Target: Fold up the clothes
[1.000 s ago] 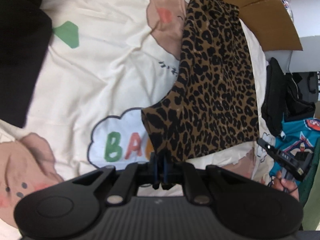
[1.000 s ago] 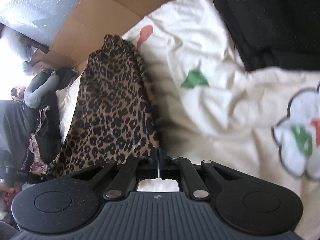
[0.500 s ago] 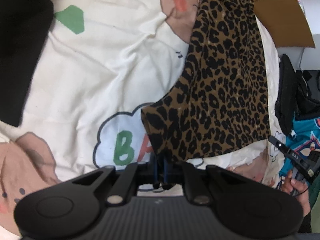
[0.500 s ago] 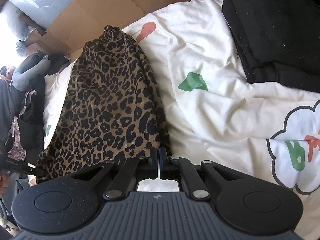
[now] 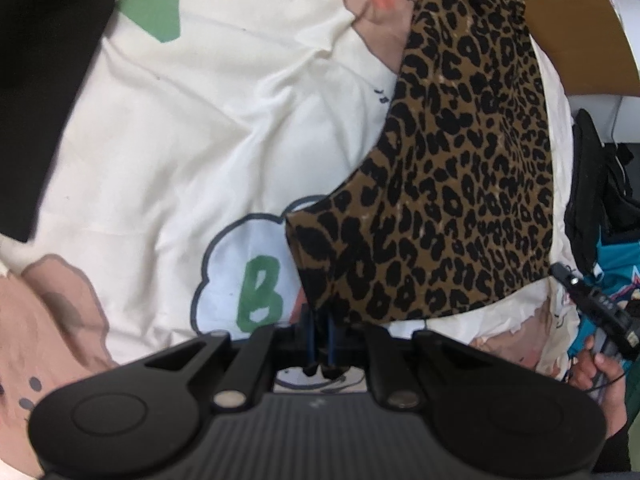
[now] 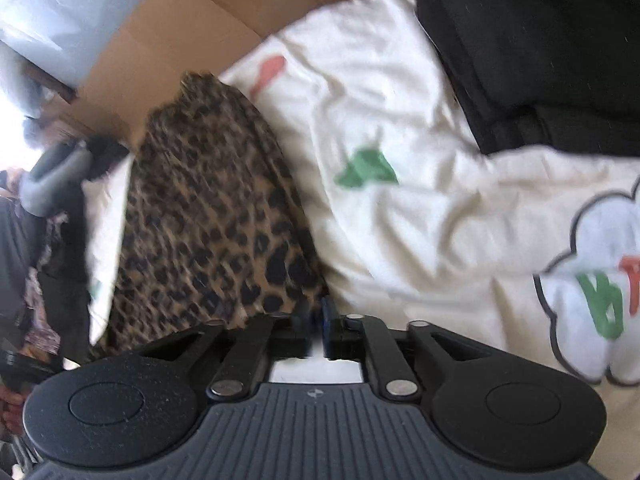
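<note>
The right gripper (image 6: 316, 318) has parted slightly beside the leopard-print garment (image 5: 452, 184); the left gripper (image 5: 320, 334) pinches its corner on the cream cartoon sheet (image 5: 224, 128), cardboard (image 6: 168, 40) upper left.

Bright, diffuse daylight throughout. Left wrist view mostly sharp; right wrist view motion-blurred, leopard-print garment (image 6: 208, 220) smeared, overexposed glare at left edge. Strong fisheye curvature toward borders.

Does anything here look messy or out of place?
Nothing is spilled or torn. The leopard-print cloth lies lopsided on the wrinkled white sheet, one corner pinched in the left gripper.
</note>
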### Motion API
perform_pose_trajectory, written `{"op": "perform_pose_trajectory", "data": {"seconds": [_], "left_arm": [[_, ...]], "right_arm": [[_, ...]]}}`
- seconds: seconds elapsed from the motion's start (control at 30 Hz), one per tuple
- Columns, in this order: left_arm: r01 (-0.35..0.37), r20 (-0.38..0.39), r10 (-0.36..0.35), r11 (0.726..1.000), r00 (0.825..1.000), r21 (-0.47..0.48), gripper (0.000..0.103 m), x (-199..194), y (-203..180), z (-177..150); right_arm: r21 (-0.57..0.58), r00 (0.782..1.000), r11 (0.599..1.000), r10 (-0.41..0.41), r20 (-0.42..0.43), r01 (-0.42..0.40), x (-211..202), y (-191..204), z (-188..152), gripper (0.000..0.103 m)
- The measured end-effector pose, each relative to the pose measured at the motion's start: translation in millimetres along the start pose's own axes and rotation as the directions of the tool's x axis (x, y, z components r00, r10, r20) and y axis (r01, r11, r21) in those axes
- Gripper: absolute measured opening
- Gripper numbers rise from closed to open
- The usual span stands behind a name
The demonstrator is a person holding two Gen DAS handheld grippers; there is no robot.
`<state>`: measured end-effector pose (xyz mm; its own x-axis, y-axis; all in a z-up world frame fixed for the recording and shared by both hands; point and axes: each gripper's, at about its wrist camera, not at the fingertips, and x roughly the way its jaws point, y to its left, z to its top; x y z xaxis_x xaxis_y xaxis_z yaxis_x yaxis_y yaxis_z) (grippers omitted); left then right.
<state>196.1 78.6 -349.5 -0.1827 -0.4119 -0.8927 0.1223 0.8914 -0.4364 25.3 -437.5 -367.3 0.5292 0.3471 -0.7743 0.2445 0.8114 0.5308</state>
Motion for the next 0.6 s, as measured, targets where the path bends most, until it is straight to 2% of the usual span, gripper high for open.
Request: {"op": "perform_pose_trajectory", "data": {"seconds": [0.03, 0.07, 0.13, 0.27, 0.33, 0.37, 0.6], "left_arm": [[0.0, 0.0, 0.0, 1.0, 1.0, 0.003, 0.007, -1, 0, 1], [-0.002, 0.001, 0.002, 1.0, 1.0, 0.007, 0.007, -1, 0, 1], [-0.005, 0.001, 0.005, 1.0, 1.0, 0.013, 0.007, -2, -2, 1], [-0.006, 0.003, 0.006, 1.0, 1.0, 0.011, 0.007, -1, -5, -1], [-0.005, 0.006, 0.005, 1.0, 1.0, 0.006, 0.007, 0, -6, -3], [-0.005, 0.007, 0.005, 1.0, 1.0, 0.004, 0.007, 0, -6, -3], [-0.004, 0.011, 0.004, 1.0, 1.0, -0.01, 0.007, 2, -8, -7]], "right_arm": [[-0.023, 1.0, 1.0, 0.0, 0.012, 0.0, -1, 3, 3, 0.041], [-0.048, 1.0, 0.999, -0.003, 0.02, 0.004, -1, 6, 5, 0.05], [-0.082, 1.0, 0.997, 0.003, 0.018, -0.002, 2, 10, 10, 0.05], [-0.08, 1.0, 0.997, 0.007, -0.019, -0.009, 21, 4, 14, 0.048], [-0.074, 0.999, 0.997, 0.007, -0.032, -0.009, 30, 1, 15, 0.03], [-0.069, 0.999, 0.998, 0.012, -0.035, -0.015, 33, 1, 16, 0.025], [-0.086, 0.995, 0.995, 0.035, -0.092, -0.043, 52, -2, 23, 0.028]]}}
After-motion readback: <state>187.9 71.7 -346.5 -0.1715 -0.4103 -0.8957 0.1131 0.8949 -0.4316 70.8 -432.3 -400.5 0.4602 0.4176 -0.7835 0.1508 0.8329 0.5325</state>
